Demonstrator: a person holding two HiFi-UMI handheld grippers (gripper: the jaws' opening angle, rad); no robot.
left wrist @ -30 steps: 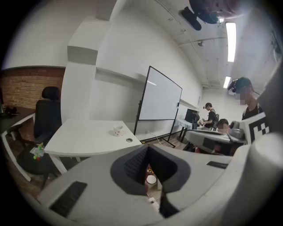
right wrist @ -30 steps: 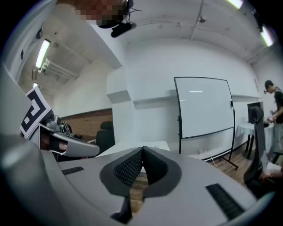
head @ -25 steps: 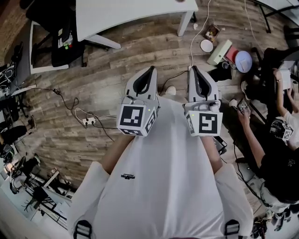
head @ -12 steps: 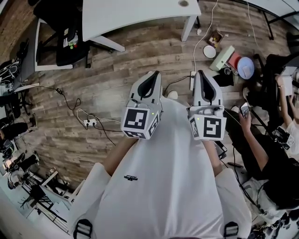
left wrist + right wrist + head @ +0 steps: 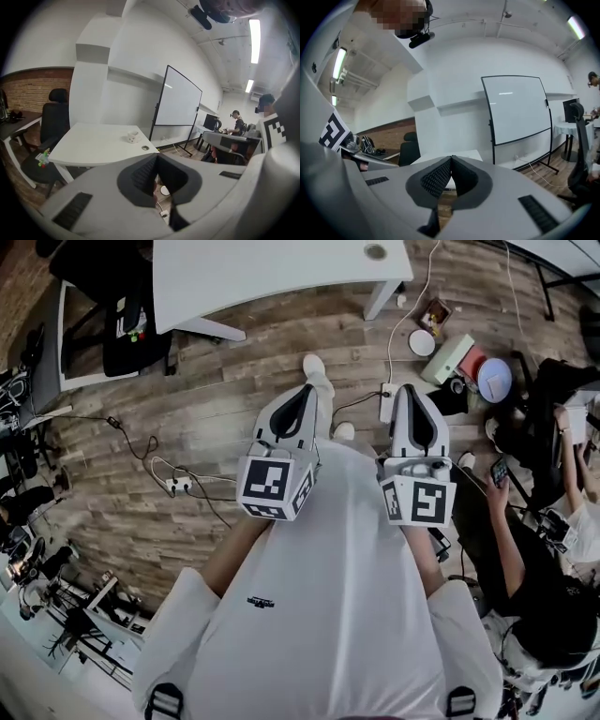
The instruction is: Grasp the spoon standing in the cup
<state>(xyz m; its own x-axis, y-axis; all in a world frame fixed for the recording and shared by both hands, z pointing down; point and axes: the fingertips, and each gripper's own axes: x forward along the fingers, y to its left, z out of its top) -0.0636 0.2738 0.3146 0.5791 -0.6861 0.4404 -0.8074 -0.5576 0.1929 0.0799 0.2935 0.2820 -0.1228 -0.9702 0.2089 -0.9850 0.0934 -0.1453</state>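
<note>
A small white cup (image 5: 133, 137) stands on the white table (image 5: 93, 146), far ahead in the left gripper view. No spoon can be made out in it at this distance. In the head view the table (image 5: 262, 273) lies along the top edge and the cup is outside the frame. My left gripper (image 5: 305, 392) and right gripper (image 5: 410, 390) are held side by side in front of my chest, pointing at the table over the wooden floor. Both are shut with nothing between the jaws, as the left gripper (image 5: 156, 157) and right gripper (image 5: 451, 159) show in their own views.
A black office chair (image 5: 131, 324) stands at the table's left end. A power strip with cables (image 5: 178, 486) lies on the floor at the left. Boxes and bowls (image 5: 459, 348) clutter the floor at the right beside a seated person (image 5: 534, 577). A whiteboard (image 5: 180, 101) stands behind the table.
I have stepped toward the table, and a shoe now shows ahead of the left gripper. Both grippers stay shut and keep their place in front of my chest.
</note>
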